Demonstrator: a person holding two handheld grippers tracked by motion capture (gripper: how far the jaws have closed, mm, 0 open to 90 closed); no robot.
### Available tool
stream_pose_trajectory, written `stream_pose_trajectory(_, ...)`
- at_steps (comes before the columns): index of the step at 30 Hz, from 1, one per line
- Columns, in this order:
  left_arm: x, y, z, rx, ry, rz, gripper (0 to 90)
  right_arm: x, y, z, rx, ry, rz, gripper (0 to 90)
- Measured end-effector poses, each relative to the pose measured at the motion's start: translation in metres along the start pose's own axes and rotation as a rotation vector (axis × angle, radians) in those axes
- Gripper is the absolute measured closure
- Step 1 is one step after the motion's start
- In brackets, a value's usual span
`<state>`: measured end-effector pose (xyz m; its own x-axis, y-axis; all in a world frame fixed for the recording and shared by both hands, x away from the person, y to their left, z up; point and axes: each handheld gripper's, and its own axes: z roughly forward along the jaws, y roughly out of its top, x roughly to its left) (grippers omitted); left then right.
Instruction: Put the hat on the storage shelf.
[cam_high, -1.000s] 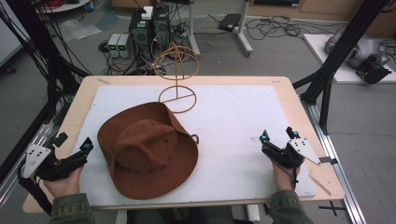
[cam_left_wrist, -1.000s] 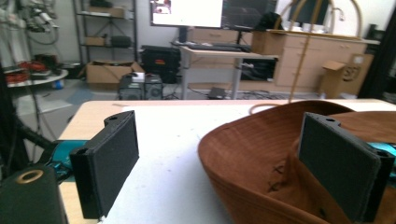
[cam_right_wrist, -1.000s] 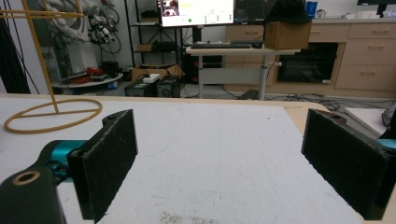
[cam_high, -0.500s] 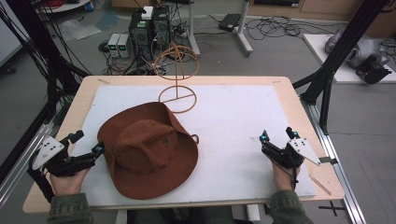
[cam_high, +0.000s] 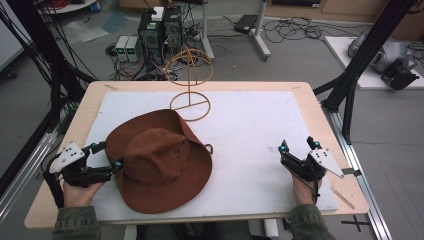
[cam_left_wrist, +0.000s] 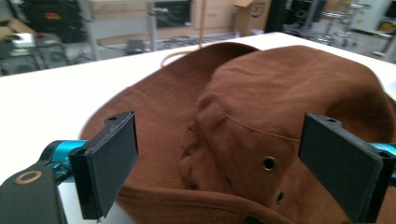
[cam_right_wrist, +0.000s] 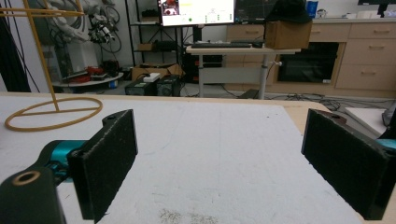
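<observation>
Barely started here: the floppy brown fabric hat sits near-left on the white mat, nowhere near the yellow wire hat stand at the far side. Left gripper is spread wide at the brim, nothing pinched yet; right gripper idles open, near-right.

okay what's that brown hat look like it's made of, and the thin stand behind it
The brown hat looks like soft woven cloth, maybe cotton canvas: matte, creased, stitched seam, metal eyelets. The stand looks like thin bent wire or rod with a tan, slightly glossy finish; whether it is coated metal or cane I cannot tell.
</observation>
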<state>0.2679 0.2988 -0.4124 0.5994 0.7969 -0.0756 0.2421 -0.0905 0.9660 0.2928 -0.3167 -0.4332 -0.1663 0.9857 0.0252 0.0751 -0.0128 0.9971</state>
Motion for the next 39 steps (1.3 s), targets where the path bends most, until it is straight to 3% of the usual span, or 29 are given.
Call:
stream_pose_trajectory(3, 0.0, -0.001, 0.003, 0.014, -0.052, -0.003, 12.3, 0.001, 0.0, 0.0, 0.003, 0.0, 0.006, 9.7)
stream_pose_trajectory(6, -0.001, -0.001, 0.008, 0.04, -0.078, 0.001, 12.3, 0.001, 0.0, 0.0, 0.004, 0.001, 0.008, 9.7)
stream_pose_trajectory(23, -0.01, -0.005, 0.03, 0.139, -0.129, 0.027, 12.8, 0.001, 0.0, 0.001, 0.002, 0.002, 0.006, 9.8)
stream_pose_trajectory(26, -0.01, -0.006, 0.032, 0.136, -0.13, 0.021, 13.2, 0.001, 0.0, 0.001, 0.003, 0.003, 0.003, 9.7)
stream_pose_trajectory(32, -0.011, -0.007, 0.035, 0.148, -0.147, 0.033, 21.6, 0.001, -0.001, 0.001, 0.003, 0.004, 0.001, 9.8)
stream_pose_trajectory(35, -0.012, -0.008, 0.035, 0.146, -0.158, 0.041, 31.6, 0.001, -0.001, 0.001, 0.003, 0.004, 0.001, 9.8)
stream_pose_trajectory(36, -0.012, -0.008, 0.035, 0.149, -0.159, 0.049, 40.2, 0.001, -0.001, 0.001, 0.003, 0.004, 0.0, 9.8)
stream_pose_trajectory(38, -0.013, -0.008, 0.035, 0.147, -0.169, 0.051, 47.7, 0.002, -0.001, 0.001, 0.006, 0.005, 0.004, 9.8)
stream_pose_trajectory(39, -0.013, -0.008, 0.035, 0.146, -0.175, 0.052, 47.7, 0.002, -0.001, 0.001, 0.006, 0.005, 0.004, 9.8)
